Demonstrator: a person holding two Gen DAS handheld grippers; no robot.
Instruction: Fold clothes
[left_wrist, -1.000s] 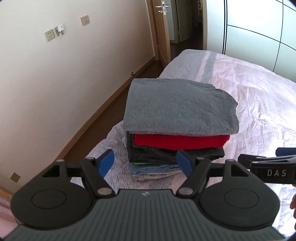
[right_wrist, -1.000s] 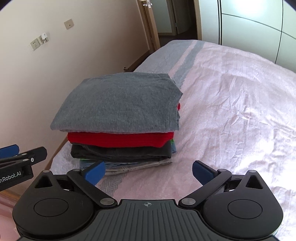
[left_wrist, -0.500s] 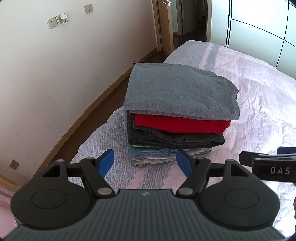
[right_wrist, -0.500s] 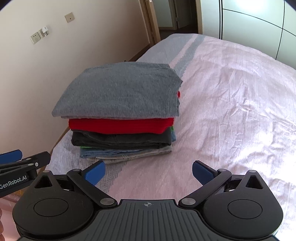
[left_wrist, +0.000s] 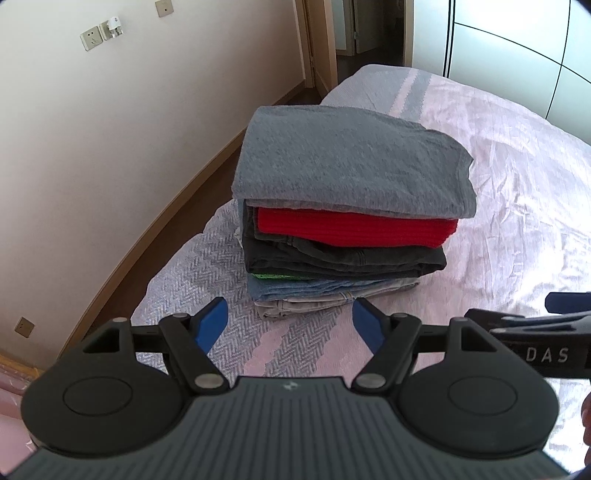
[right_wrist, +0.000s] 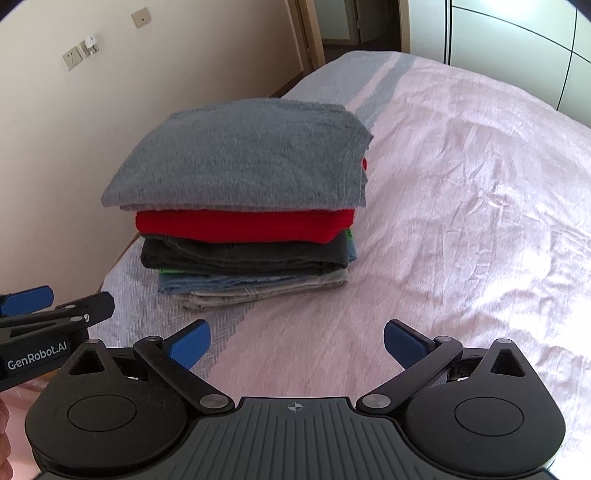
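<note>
Pale pink, wrinkled bedding covers the bed, with a grey herringbone band running along its edge beside the cream wall. On that band sits the stack of folded clothes: a grey top lies flat as the uppermost layer, a red knit directly beneath it, then a dark charcoal garment, a sliver of green, faded blue denim and a light beige piece at the very bottom, touching the bedding. The layers line up fairly squarely, the grey top overhanging the red one a little.

From the left wrist view, the stack stands at about twelve o'clock, just past the left gripper, whose blue-tipped fingers are spread apart with nothing between them. The right gripper sees the stack at about eleven o'clock, farther off, and its fingers are likewise spread wide over bare bedding, holding nothing. Each tool shows in the other's view: the right one pokes in at three o'clock of the left view, the left one at nine o'clock of the right view. Wall sockets sit high on the wall, and an open doorway lies beyond the bed's far end.
</note>
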